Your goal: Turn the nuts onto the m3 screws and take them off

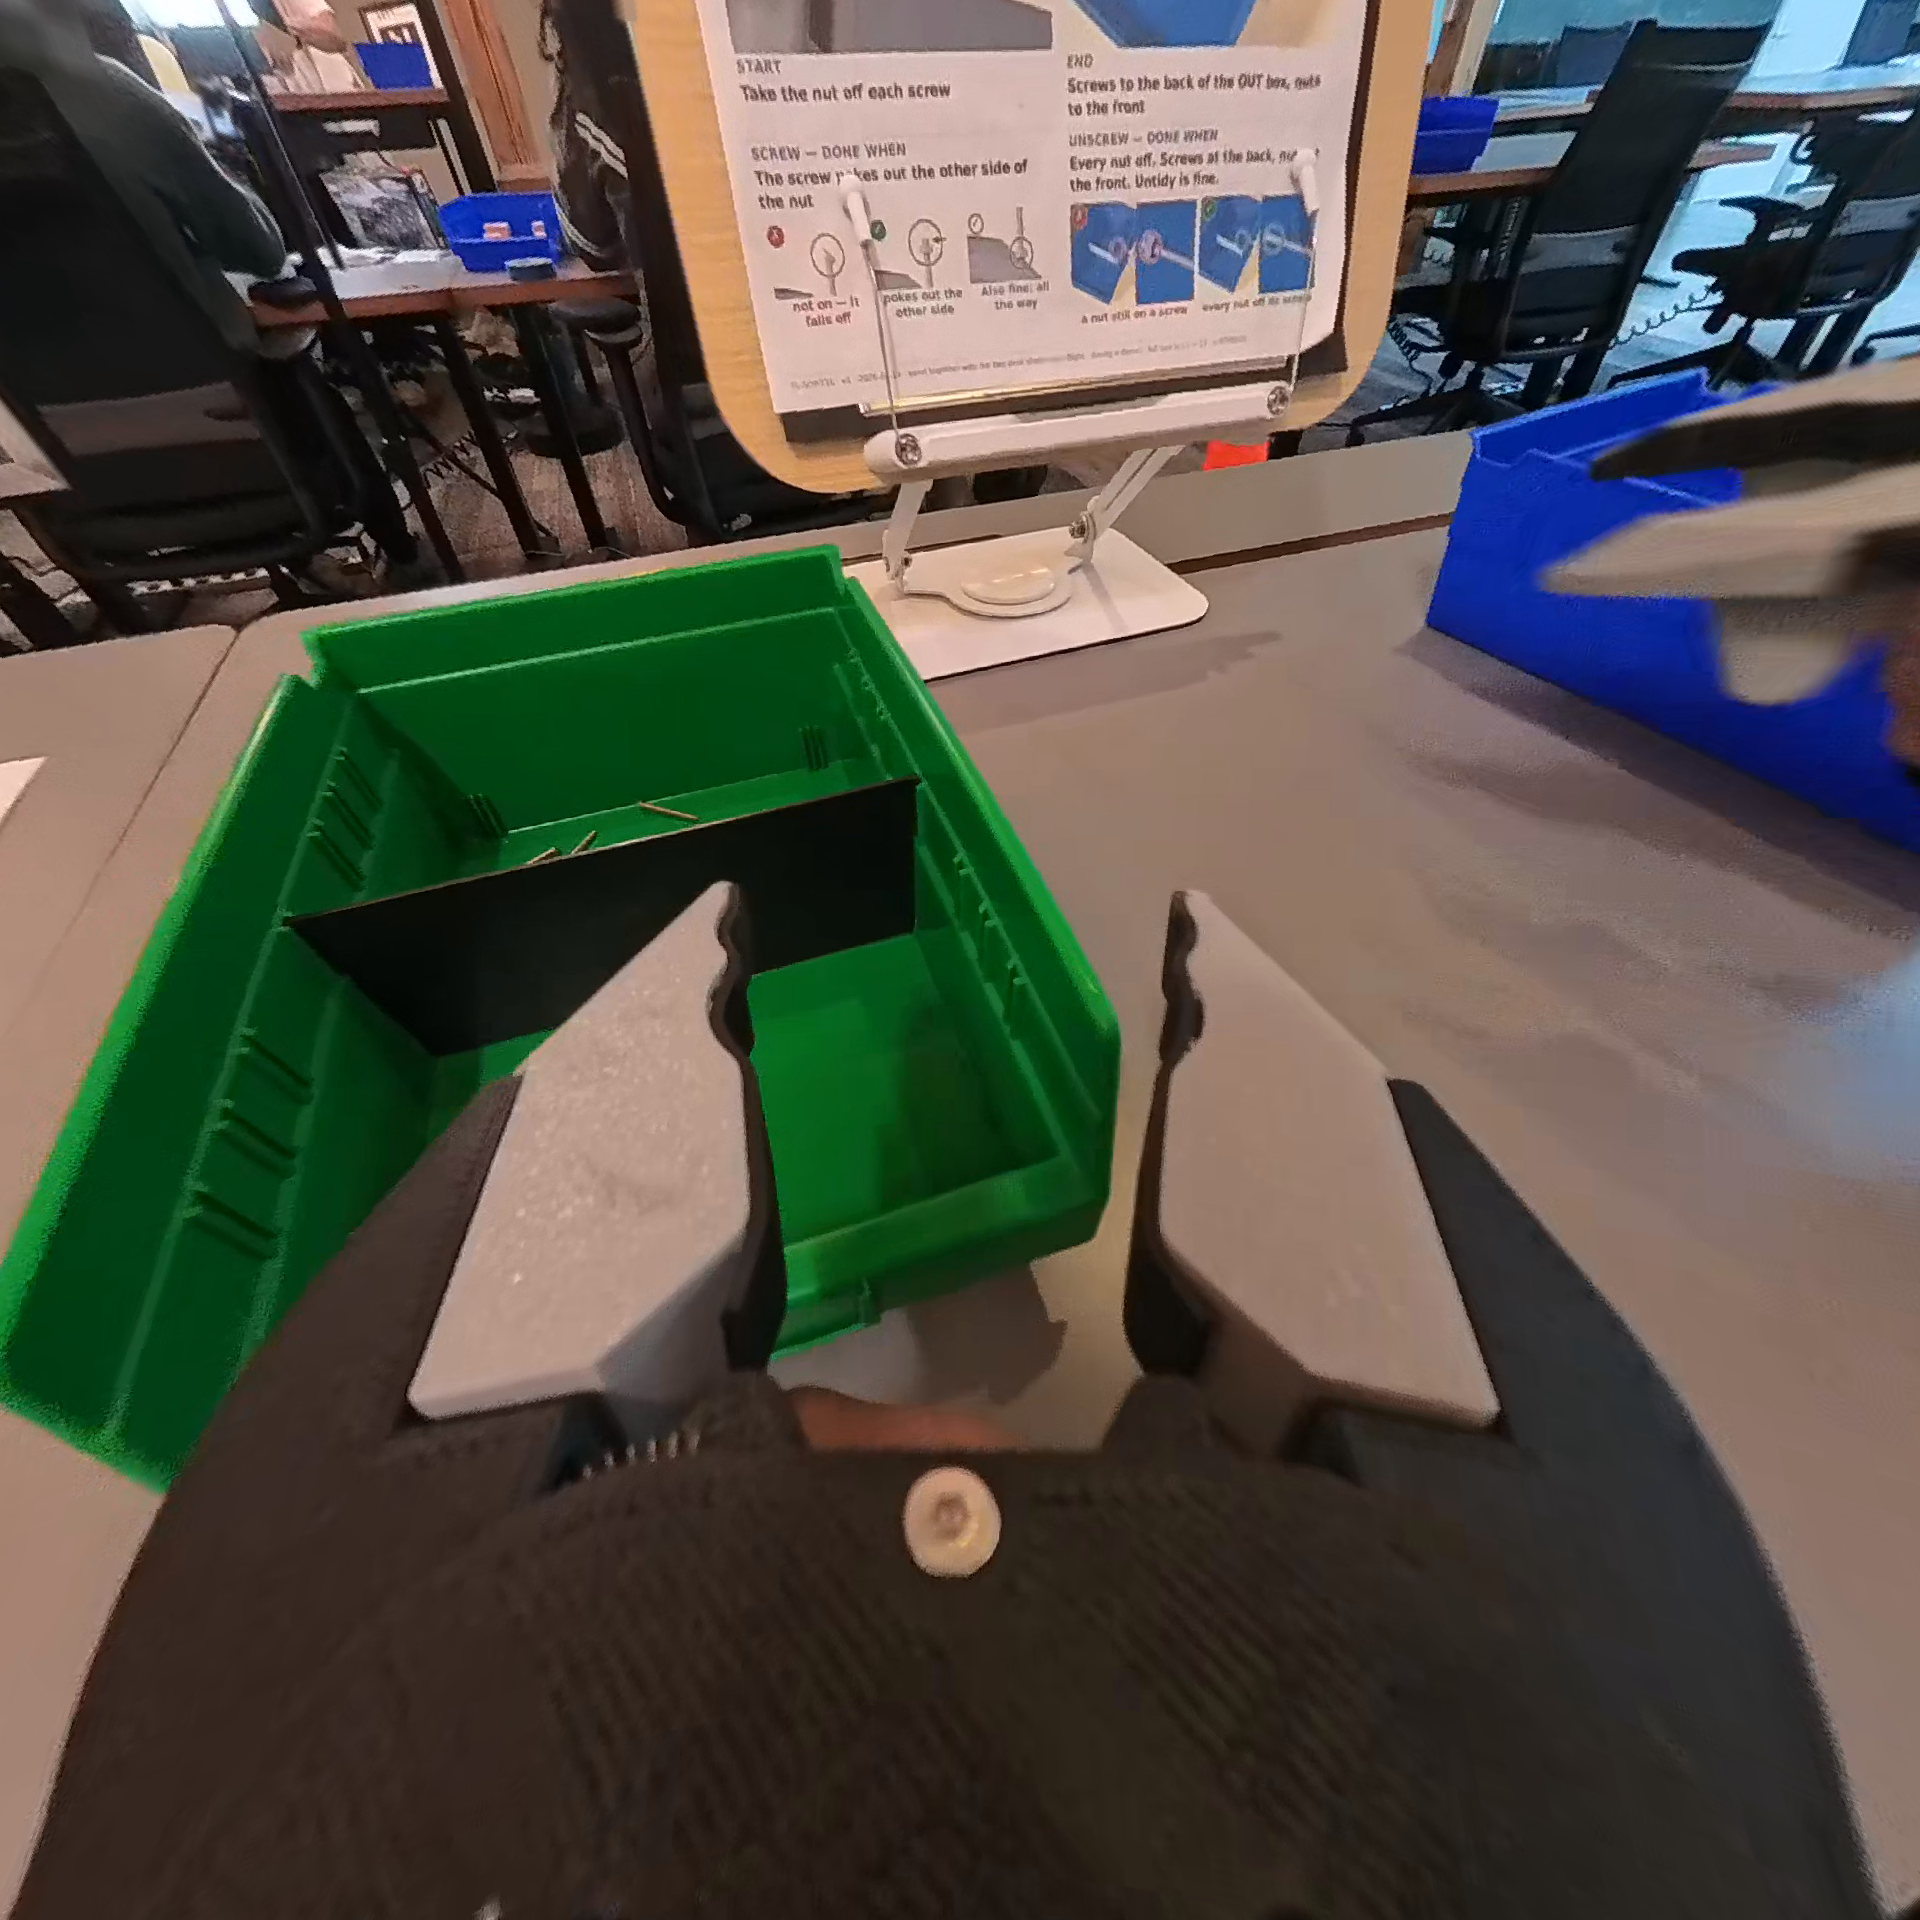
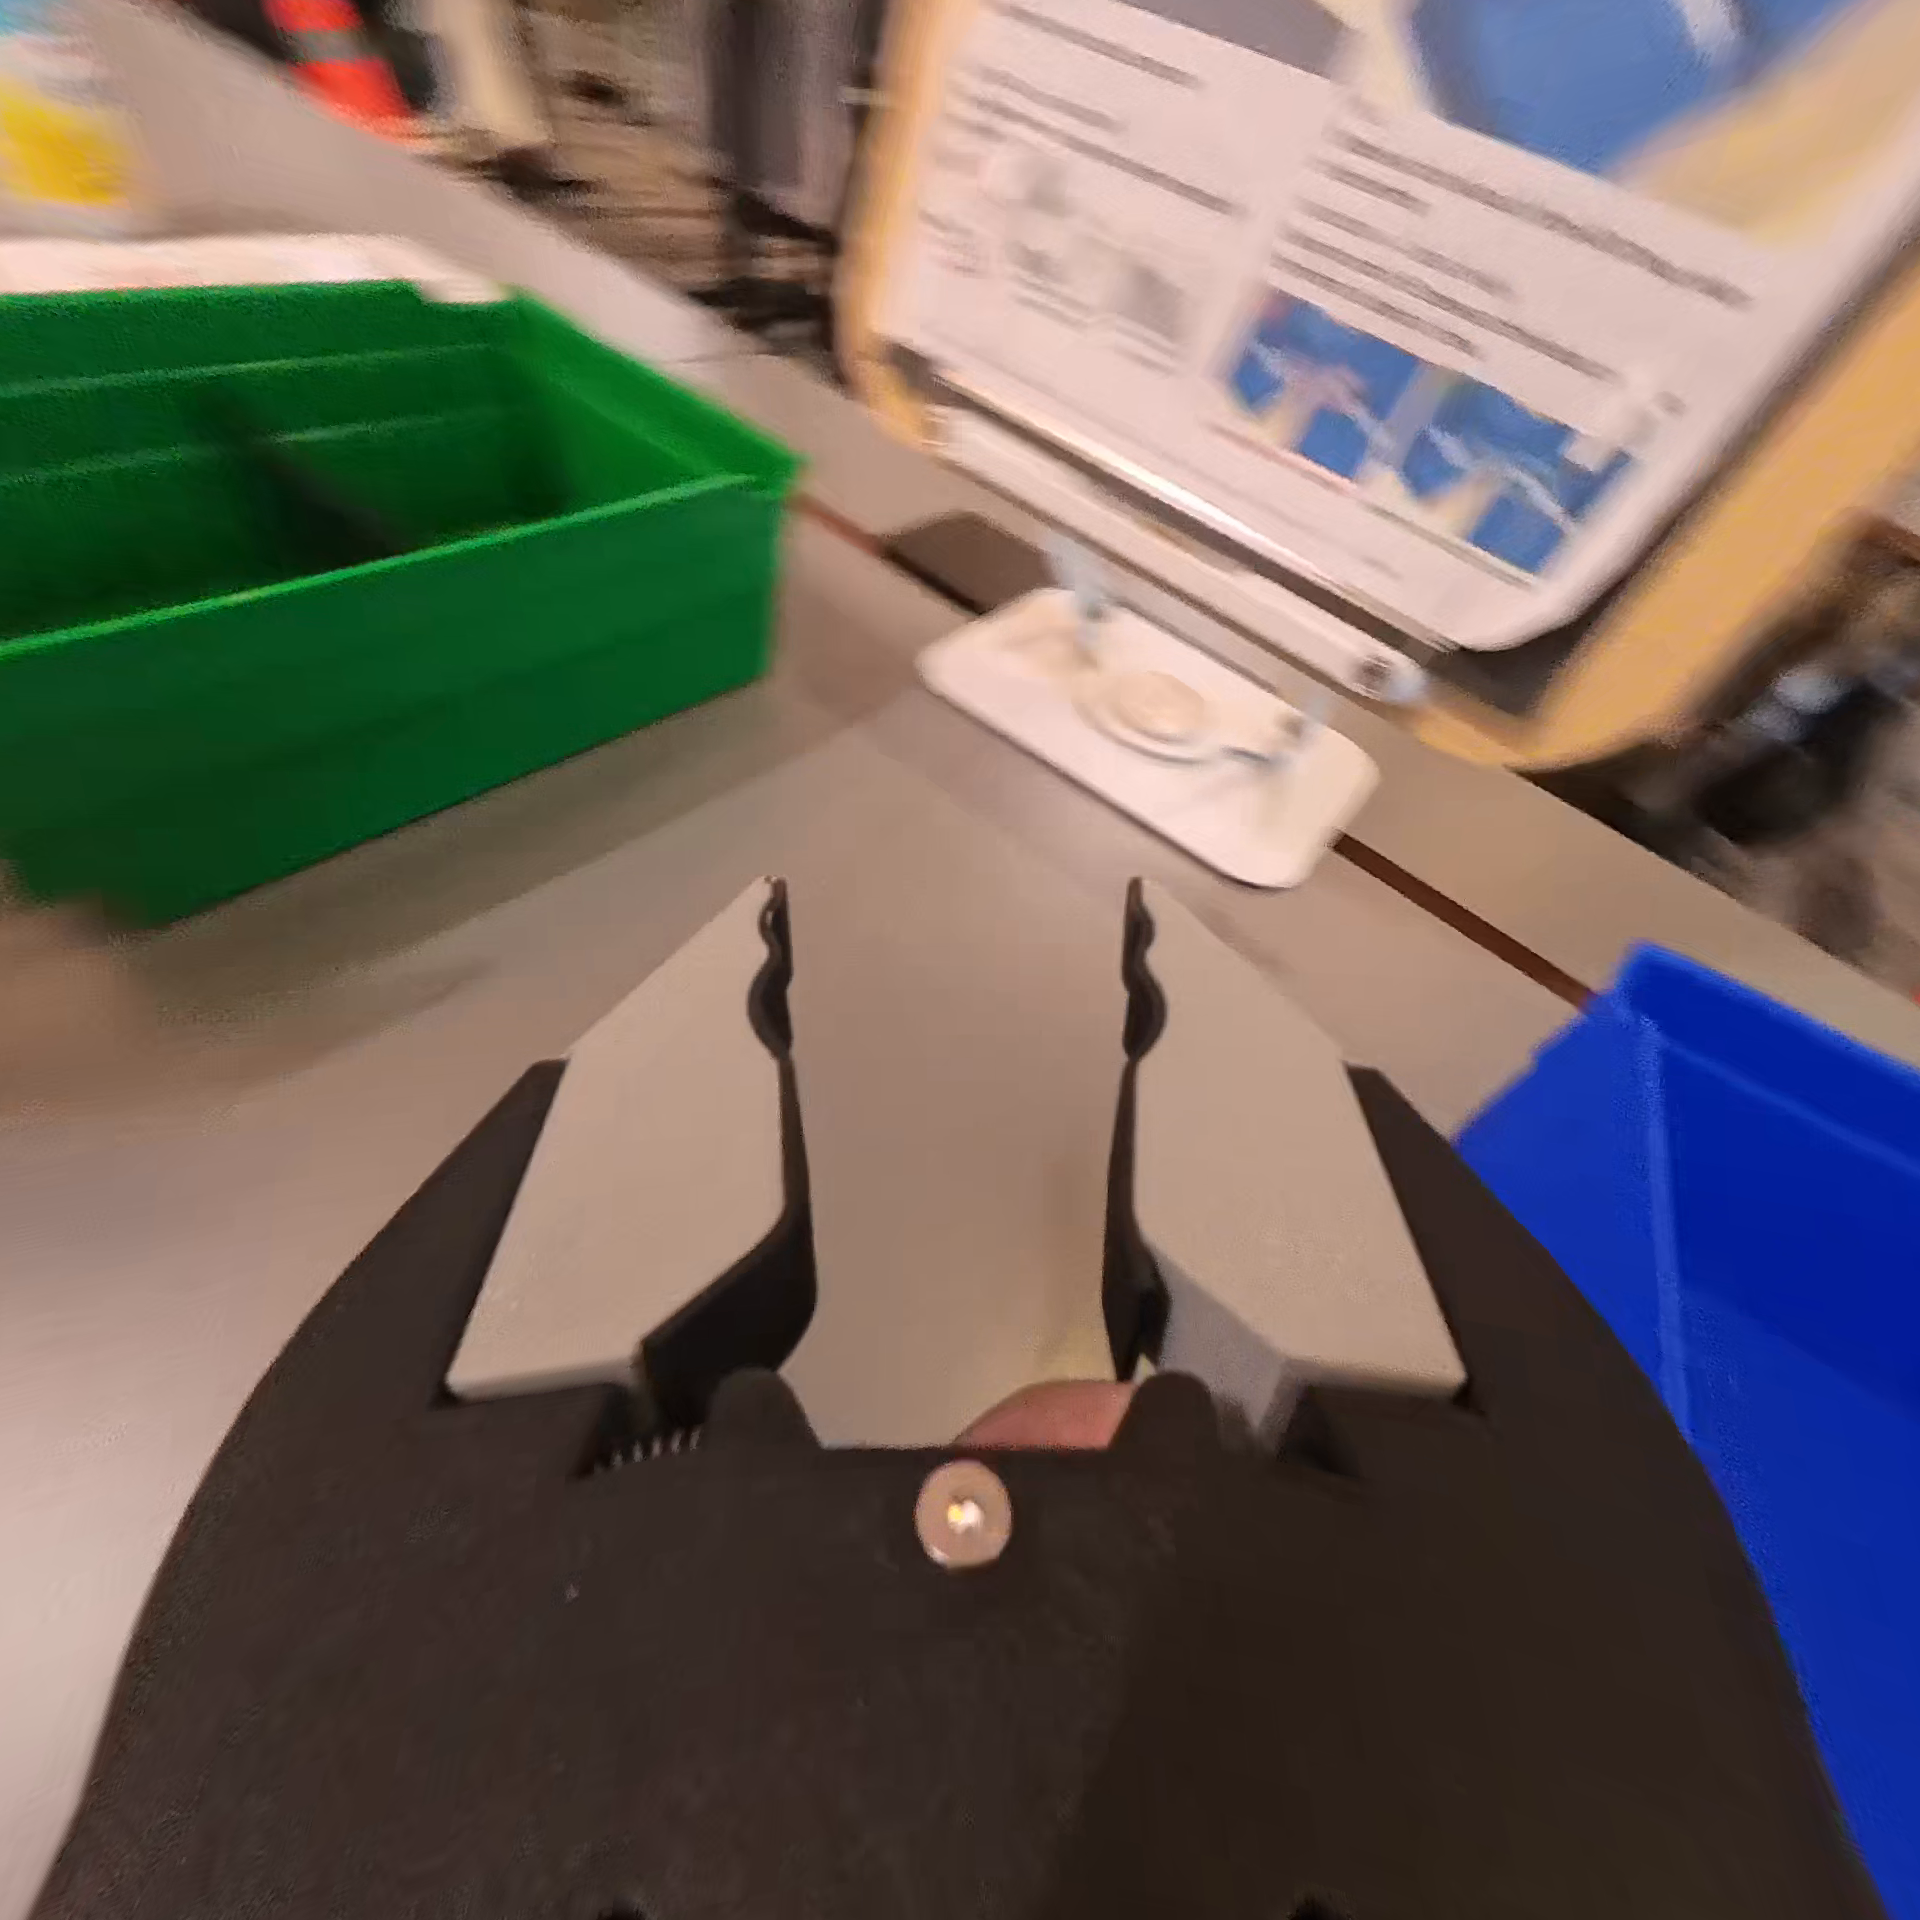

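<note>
A green bin (image 1: 1049,935) with a black divider (image 1: 582,935) sits on the grey table at the left. Several thin screws (image 1: 665,812) lie in its far compartment; its near compartment looks bare. No nuts show. My left gripper (image 1: 951,914) is open and empty, held above the bin's near right corner. My right gripper (image 2: 951,904) is open and empty over bare table between the green bin (image 2: 436,623) and a blue bin (image 2: 1766,1299). The right gripper also shows blurred in the left wrist view (image 1: 1662,520), in front of the blue bin (image 1: 1558,603).
An instruction sheet on a wooden board with a white stand (image 1: 1039,592) stands at the table's back middle; it also shows in the right wrist view (image 2: 1143,727). Chairs and desks with more blue bins are behind. The right wrist view is motion-blurred.
</note>
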Motion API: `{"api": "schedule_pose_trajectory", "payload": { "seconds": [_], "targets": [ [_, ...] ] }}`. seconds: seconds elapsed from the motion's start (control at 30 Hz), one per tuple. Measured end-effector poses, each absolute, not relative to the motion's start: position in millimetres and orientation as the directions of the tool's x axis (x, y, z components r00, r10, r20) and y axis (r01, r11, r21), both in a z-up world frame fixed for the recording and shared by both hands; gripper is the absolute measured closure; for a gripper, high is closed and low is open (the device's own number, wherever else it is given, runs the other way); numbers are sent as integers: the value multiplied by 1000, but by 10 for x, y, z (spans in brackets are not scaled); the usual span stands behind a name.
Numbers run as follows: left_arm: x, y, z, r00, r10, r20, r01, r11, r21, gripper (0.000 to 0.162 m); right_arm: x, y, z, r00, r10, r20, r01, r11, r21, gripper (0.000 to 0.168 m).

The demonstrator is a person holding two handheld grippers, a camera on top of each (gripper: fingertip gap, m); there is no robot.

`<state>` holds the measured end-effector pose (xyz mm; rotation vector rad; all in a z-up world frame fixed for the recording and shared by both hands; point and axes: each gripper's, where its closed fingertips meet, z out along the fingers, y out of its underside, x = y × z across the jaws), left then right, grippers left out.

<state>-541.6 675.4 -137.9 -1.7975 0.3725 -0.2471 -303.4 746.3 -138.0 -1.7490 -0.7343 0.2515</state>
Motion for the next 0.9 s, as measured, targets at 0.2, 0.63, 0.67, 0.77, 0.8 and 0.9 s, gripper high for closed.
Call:
{"api": "schedule_pose_trajectory", "payload": {
  "seconds": [0.2,0.63,0.67,0.77,0.8,0.9],
  "targets": [
    [-5518,6684,-1343,905,-424,39,-71,-239,-968,84,-2072,6305,-1466,401,813,422,736,-12,-677,126],
    [-5443,6500,-1161,877,-480,-2,-109,-196,-975,84,-425,6565,-2611,408,855,320,911,-357,-209,134],
    [-5452,6489,-1153,878,-478,-3,-110,-195,-975,84,-436,6564,-2632,449,843,298,891,-398,-216,132],
    [-5485,6469,-1132,882,-471,-7,-110,-190,-976,84,-471,6470,-2632,536,805,256,843,-492,-218,131],
    [-5495,6468,-1126,883,-469,-6,-107,-189,-976,85,-488,6424,-2631,532,802,271,846,-488,-217,132],
    [-5498,6478,-1128,883,-469,4,-99,-193,-976,85,-510,6302,-2625,557,775,299,830,-504,-239,133]
  ]
}}
